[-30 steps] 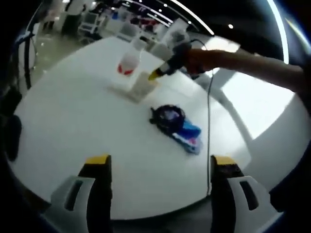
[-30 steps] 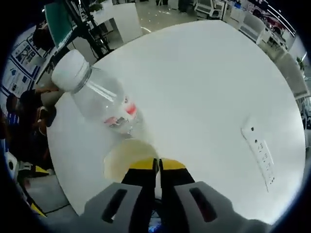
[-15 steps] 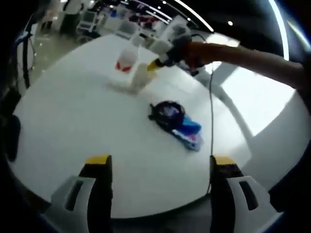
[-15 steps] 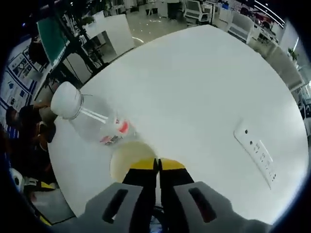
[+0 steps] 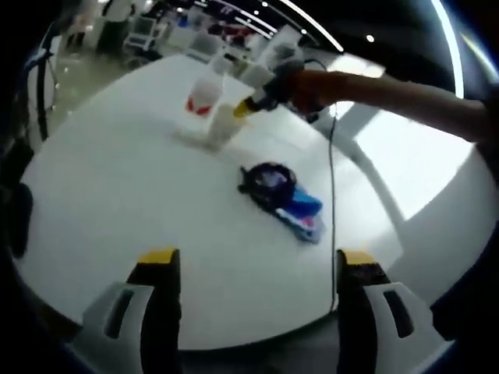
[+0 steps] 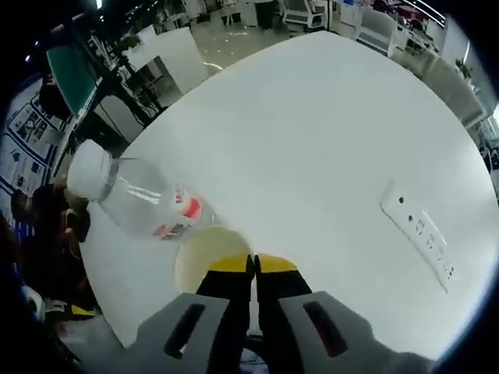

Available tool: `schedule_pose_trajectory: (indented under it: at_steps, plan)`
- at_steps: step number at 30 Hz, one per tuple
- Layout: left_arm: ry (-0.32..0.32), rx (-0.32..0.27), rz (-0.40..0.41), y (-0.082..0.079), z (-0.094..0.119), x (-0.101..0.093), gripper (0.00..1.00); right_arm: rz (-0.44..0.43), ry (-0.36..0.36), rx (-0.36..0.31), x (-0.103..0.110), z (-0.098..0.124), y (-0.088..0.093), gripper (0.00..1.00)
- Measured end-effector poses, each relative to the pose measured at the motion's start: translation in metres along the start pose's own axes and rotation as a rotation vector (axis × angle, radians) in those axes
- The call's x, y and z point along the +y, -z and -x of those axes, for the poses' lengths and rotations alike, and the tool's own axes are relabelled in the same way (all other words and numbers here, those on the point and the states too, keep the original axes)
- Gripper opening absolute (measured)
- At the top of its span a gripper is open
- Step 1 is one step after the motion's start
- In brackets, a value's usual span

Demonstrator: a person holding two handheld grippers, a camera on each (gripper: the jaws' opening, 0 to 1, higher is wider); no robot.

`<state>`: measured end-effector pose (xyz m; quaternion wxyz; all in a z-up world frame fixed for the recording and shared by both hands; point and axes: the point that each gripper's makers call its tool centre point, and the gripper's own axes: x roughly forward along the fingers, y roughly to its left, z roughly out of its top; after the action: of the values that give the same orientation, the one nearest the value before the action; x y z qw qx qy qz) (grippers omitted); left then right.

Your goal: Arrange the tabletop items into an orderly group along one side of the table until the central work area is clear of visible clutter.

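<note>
A cream paper cup point(image 5: 221, 125) stands on the white round table point(image 5: 117, 195), right beside a clear water bottle point(image 5: 204, 97) with a red label. My right gripper point(image 5: 248, 106), held out by a person's arm point(image 5: 382, 89), is shut on the cup's rim. In the right gripper view the jaws point(image 6: 253, 265) pinch the cup point(image 6: 199, 253) wall, and the bottle point(image 6: 144, 206) with its white cap lies just left of them. A dark round object point(image 5: 269, 181) and a blue packet point(image 5: 302, 214) lie mid-table. My left gripper point(image 5: 257, 261) hangs open over the near edge, holding nothing.
A white power strip point(image 6: 425, 234) is set flat in the table on the right of the right gripper view. A thin cable point(image 5: 333, 195) runs down across the table. Chairs and desks stand beyond the far edge.
The right gripper has carried the cup a little farther away and leftward, close beside the bottle. The left gripper has stayed still.
</note>
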<state>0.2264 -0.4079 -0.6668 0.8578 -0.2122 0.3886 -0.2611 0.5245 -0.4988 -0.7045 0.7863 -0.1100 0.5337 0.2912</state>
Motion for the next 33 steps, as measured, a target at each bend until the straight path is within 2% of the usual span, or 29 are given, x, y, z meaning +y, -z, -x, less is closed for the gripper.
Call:
schedule_pose_trajectory:
  at_steps: [4,9,18,19,22,27,30,33]
  plan:
    - [-0.003,0.002,0.0,0.001,-0.001,0.002,0.79,0.001,0.006,-0.013,-0.003,0.001,-0.004,0.01]
    - [0.0,0.002,-0.004,0.0,-0.001,0.0,0.79,0.018,0.005,-0.004,-0.004,-0.001,-0.003,0.16]
    - [-0.002,0.007,-0.001,0.002,-0.002,0.002,0.79,0.0,-0.007,-0.031,-0.006,0.003,-0.003,0.24]
    - [-0.003,0.009,-0.001,0.003,-0.003,0.002,0.79,0.0,-0.01,-0.036,-0.006,0.007,-0.004,0.25]
    - [0.0,0.009,-0.002,0.003,-0.002,-0.001,0.79,0.01,-0.077,-0.096,0.004,0.019,-0.011,0.34]
    - [0.012,0.014,-0.015,0.004,-0.004,-0.004,0.78,-0.005,-0.087,-0.132,-0.003,0.044,-0.007,0.45]
    - [0.019,0.018,-0.029,0.004,-0.005,-0.008,0.78,0.028,-0.078,-0.16,-0.004,0.059,-0.003,0.53]
    - [0.034,0.026,-0.051,0.006,-0.006,-0.014,0.78,0.083,-0.109,-0.252,0.002,0.079,-0.009,0.62]
